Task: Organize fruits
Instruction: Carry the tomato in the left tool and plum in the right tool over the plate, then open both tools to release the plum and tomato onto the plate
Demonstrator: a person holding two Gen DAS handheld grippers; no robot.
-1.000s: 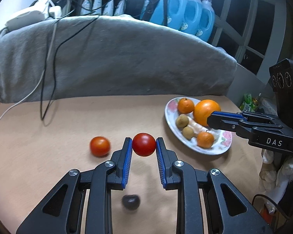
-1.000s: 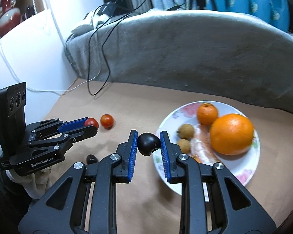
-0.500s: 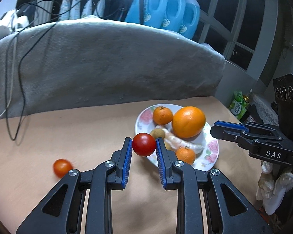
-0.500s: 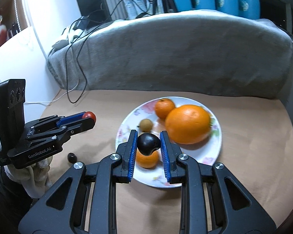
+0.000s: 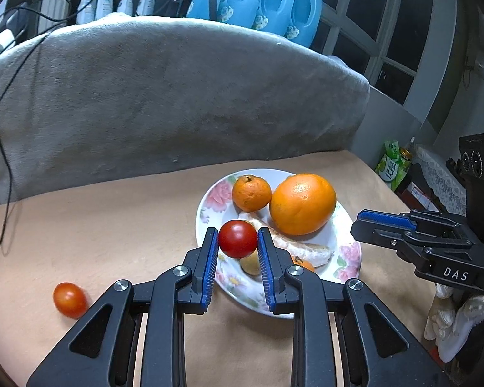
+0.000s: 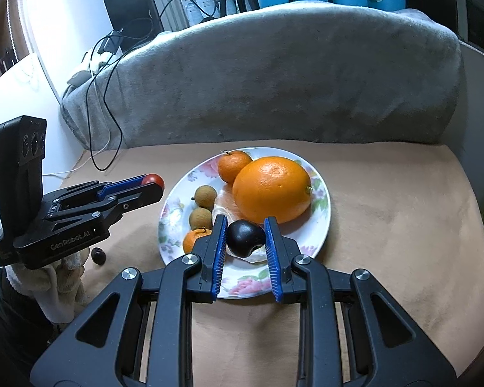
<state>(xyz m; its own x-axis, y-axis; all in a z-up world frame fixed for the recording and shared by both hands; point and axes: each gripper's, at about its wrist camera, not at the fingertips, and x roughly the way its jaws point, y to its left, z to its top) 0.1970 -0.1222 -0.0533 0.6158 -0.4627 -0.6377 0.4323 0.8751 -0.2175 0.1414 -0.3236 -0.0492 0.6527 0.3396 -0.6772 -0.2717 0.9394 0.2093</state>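
Clamping a red tomato [image 5: 237, 238], the left gripper [image 5: 237, 242] hides plate [image 5: 209, 200] fruit; right gripper [image 6: 246, 238] pinches a dark fruit [image 6: 245, 238].

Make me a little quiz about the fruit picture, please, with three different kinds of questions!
1. True or false: the big orange lies on the flowered plate.
2. What does the left gripper hold? A) a banana B) a red tomato C) a lemon
3. Fill in: a second tomato lies on the ______, not on the plate.

Key
1. True.
2. B: the red tomato sits clamped between its blue pads, above the plate's near edge. The right gripper is shut on a dark plum.
3. Table: it lies to the left of the plate.
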